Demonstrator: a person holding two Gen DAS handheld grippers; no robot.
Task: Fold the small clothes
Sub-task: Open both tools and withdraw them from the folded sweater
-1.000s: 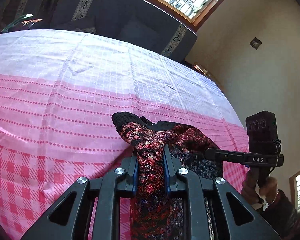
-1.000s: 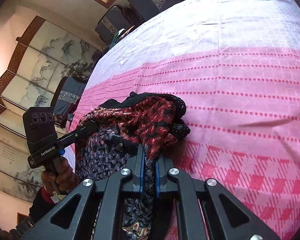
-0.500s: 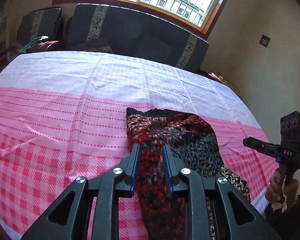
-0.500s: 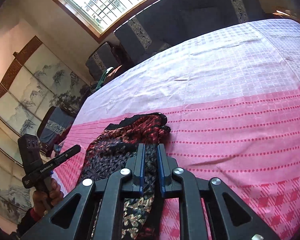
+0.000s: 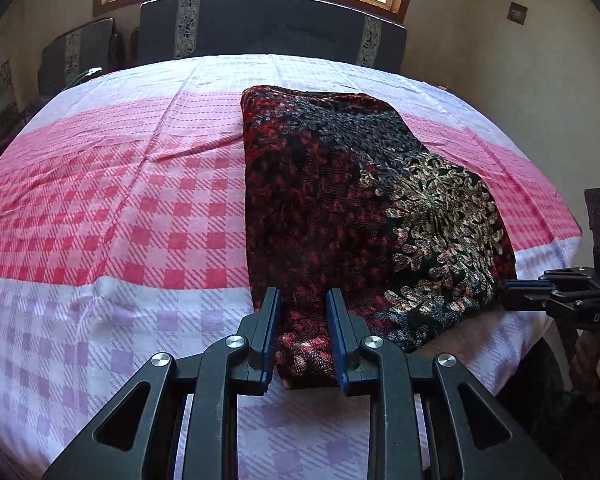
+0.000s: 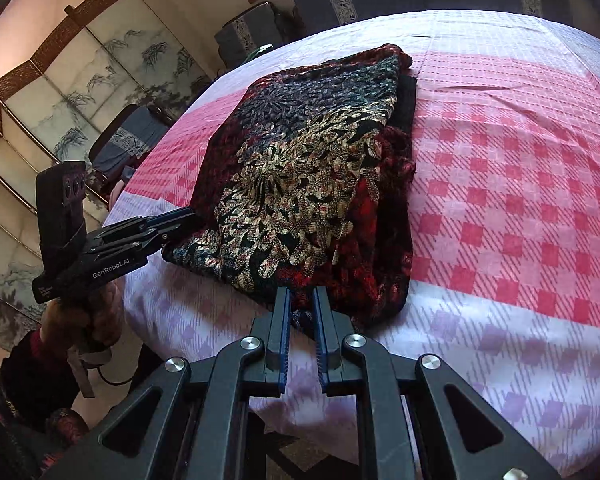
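Observation:
A dark red, black and gold patterned garment (image 5: 360,200) (image 6: 300,168) lies folded in a long flat rectangle on the pink checked tablecloth (image 5: 120,200) (image 6: 500,200). My left gripper (image 5: 303,292) sits at the garment's near left corner. The cloth fills the gap between its blue pads while the jaws are opening. My right gripper (image 6: 302,290) is nearly shut on the near right edge, pinching a thin fold at its tips. Each gripper shows in the other's view: the right gripper (image 5: 504,292) and the left gripper (image 6: 192,216), both at the garment's near edge.
A dark sofa (image 5: 268,28) stands under the window behind the table. A painted folding screen (image 6: 80,80) and a dark chair (image 6: 132,136) stand to the left. A person's hand (image 6: 88,312) grips the left handle. The table's near edge lies just below both grippers.
The garment, bunched and lifted before, now lies spread flat in a folded rectangle. Both grippers have drawn back with it toward the near edge and sunk to the table.

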